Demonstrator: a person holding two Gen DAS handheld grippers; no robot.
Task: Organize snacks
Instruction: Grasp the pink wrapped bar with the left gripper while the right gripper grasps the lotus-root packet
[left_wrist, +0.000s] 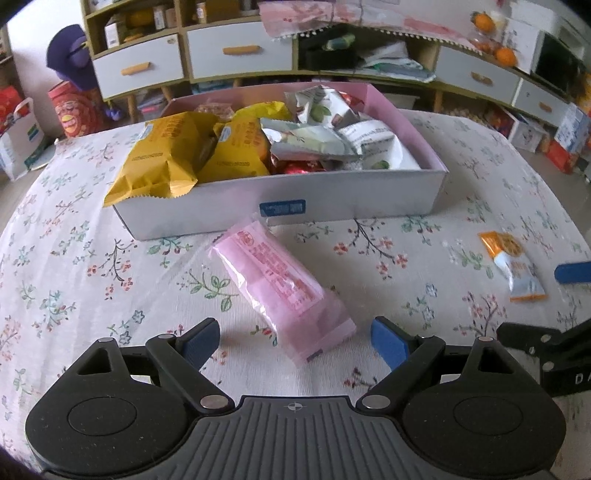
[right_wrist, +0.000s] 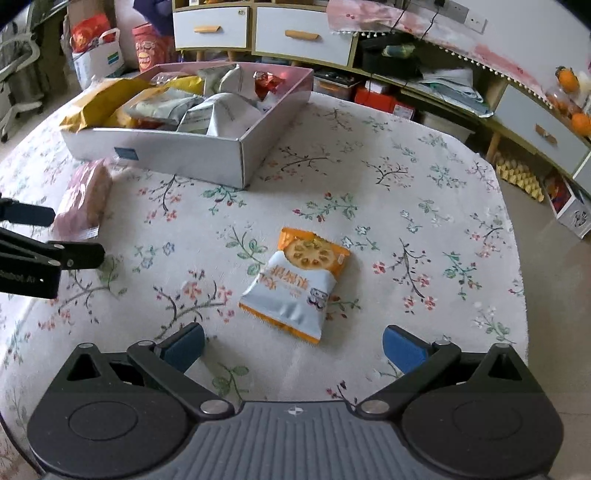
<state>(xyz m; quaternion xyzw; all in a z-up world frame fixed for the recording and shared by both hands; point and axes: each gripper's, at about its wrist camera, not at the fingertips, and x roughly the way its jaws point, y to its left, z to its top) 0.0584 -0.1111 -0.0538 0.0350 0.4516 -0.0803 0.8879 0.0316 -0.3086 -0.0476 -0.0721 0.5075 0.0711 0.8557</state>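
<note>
A pink snack packet (left_wrist: 280, 288) lies on the flowered tablecloth in front of a white box (left_wrist: 280, 195) filled with several snack bags. My left gripper (left_wrist: 295, 345) hovers over the packet's near end, jaws open wide, with the packet's corner between the blue pads but untouched. An orange and silver biscuit packet (right_wrist: 295, 284) lies flat on the cloth. My right gripper (right_wrist: 293, 349) is just short of it, open, nothing between its pads. That packet (left_wrist: 513, 266) also shows at the right in the left wrist view, and the pink packet (right_wrist: 83, 199) at the left in the right wrist view.
The white box (right_wrist: 207, 158) sits at the far side of the round table (right_wrist: 424, 221), a yellow bag (left_wrist: 162, 158) hanging over its left rim. Behind stand cabinets with drawers (left_wrist: 236, 50), bags and boxes on the floor. The left gripper's arm (right_wrist: 33, 251) juts in at the left edge.
</note>
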